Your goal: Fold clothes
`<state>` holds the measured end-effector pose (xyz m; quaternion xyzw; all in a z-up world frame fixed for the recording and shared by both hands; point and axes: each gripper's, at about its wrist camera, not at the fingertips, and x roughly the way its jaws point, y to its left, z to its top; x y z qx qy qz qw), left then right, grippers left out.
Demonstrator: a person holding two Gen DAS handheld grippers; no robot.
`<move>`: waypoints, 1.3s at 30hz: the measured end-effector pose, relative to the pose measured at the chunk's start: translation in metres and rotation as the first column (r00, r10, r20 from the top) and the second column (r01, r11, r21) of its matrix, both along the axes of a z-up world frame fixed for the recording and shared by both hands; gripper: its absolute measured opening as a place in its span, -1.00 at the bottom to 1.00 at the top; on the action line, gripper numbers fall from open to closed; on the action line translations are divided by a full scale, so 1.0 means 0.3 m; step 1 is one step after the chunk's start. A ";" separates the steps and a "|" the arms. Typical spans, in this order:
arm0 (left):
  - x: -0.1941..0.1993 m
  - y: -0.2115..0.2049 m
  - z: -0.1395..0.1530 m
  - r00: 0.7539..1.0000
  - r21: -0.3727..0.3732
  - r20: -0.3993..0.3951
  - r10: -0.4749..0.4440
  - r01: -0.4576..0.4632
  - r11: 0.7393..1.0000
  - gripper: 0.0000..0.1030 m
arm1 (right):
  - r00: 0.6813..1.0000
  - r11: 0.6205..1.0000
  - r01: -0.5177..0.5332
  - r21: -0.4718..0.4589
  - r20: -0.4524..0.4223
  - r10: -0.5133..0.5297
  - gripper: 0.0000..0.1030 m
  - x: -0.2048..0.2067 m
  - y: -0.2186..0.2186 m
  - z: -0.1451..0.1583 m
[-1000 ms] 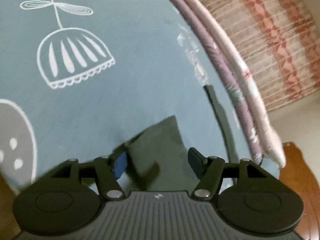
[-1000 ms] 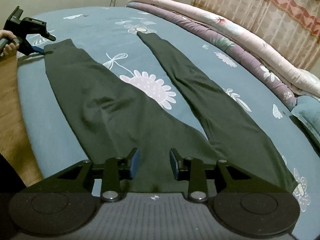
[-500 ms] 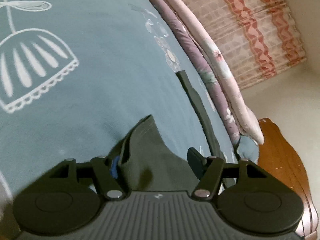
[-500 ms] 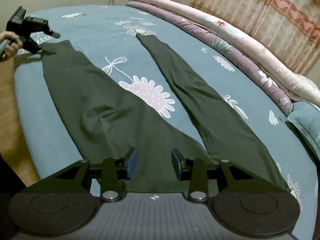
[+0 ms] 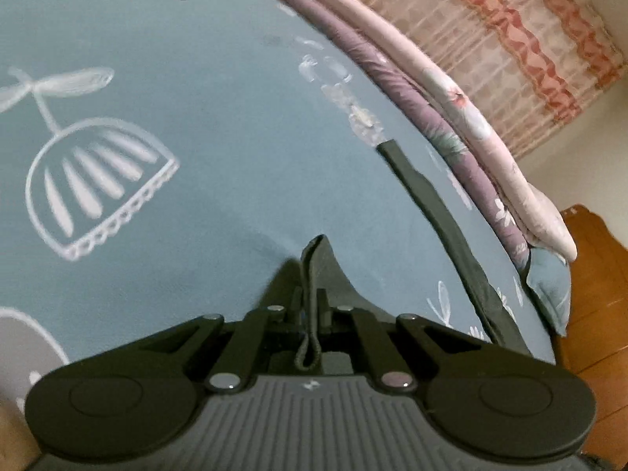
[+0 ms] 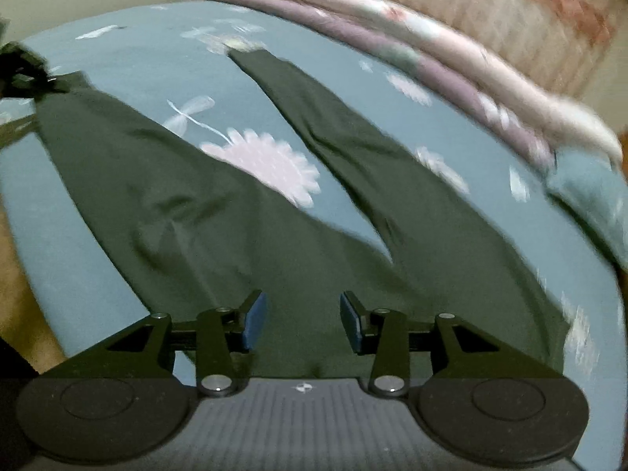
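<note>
Left hand-held gripper [image 5: 310, 306]: fingers drawn together, clamped on the hem of one leg of the dark trousers [image 5: 320, 271], a fold of the cloth pinched upright between the pads and a loop of it hanging back toward the gripper body. Ahead and to the right of it, the other leg [image 5: 435, 212] stretched flat and narrow across the blue bed sheet [image 5: 219, 90]. Beyond that leg, along the far side of the bed, a rolled purple and pink quilt [image 5: 443, 90], with a patterned curtain [image 5: 506, 39] behind and a wooden bed frame [image 5: 592, 274] at far right.

Right hand-held gripper [image 6: 302, 318]: fingers held apart, blue pads [image 6: 255, 320] facing each other over the waist end of the trousers [image 6: 204, 216], nothing gripped between them. Just ahead of it, both legs spread in a V on the sheet [image 6: 129, 51], a pale flower print [image 6: 267, 165] showing in the gap. At the far left tip of the left leg, the other hand-held gripper [image 6: 23, 72], dark and blurred. Whole right view smeared by motion.
</note>
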<state>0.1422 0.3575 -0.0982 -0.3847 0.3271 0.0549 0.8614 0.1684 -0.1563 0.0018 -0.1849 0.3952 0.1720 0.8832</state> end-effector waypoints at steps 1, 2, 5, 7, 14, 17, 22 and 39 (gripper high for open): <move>0.012 0.003 -0.014 1.000 -0.008 -0.017 0.011 -0.011 1.000 -0.97 | 0.998 0.998 0.050 0.039 -0.026 -0.049 -0.08 -0.005 -0.038 -0.009; 0.033 0.001 -0.023 1.000 -0.009 -0.027 0.013 -0.013 1.000 -0.97 | 0.994 0.992 0.100 0.077 -0.054 -0.096 -0.08 -0.009 -0.076 -0.019; 0.027 -0.007 0.002 1.000 -0.002 0.000 0.029 -0.029 1.000 -0.96 | 0.962 0.950 0.254 0.180 -0.149 -0.230 -0.08 -0.023 -0.189 -0.047; 0.017 -0.003 0.025 0.999 0.001 0.020 0.043 -0.043 0.999 -0.96 | 0.924 0.899 0.369 0.237 -0.203 -0.326 -0.08 -0.060 -0.277 -0.072; 0.041 -0.001 -0.017 0.995 0.004 -0.083 0.058 -0.057 0.998 -0.96 | 0.729 0.583 0.684 0.439 -0.379 -0.570 -0.08 -0.164 -0.552 -0.210; 0.029 -0.012 0.003 0.993 0.031 -0.097 0.073 -0.071 0.997 -0.96 | 0.668 0.413 0.728 0.547 -0.430 -0.607 -0.08 -0.187 -0.637 -0.257; -0.039 -0.011 0.025 0.986 0.052 -0.124 0.111 -0.105 0.993 -0.96 | 0.624 0.375 0.751 0.544 -0.398 -0.672 -0.08 -0.184 -0.683 -0.257; 0.092 -0.379 0.195 0.941 0.292 -0.137 -0.309 0.336 0.895 -0.07 | 0.971 0.923 0.240 0.301 -0.064 -0.232 0.03 0.071 -0.168 -0.077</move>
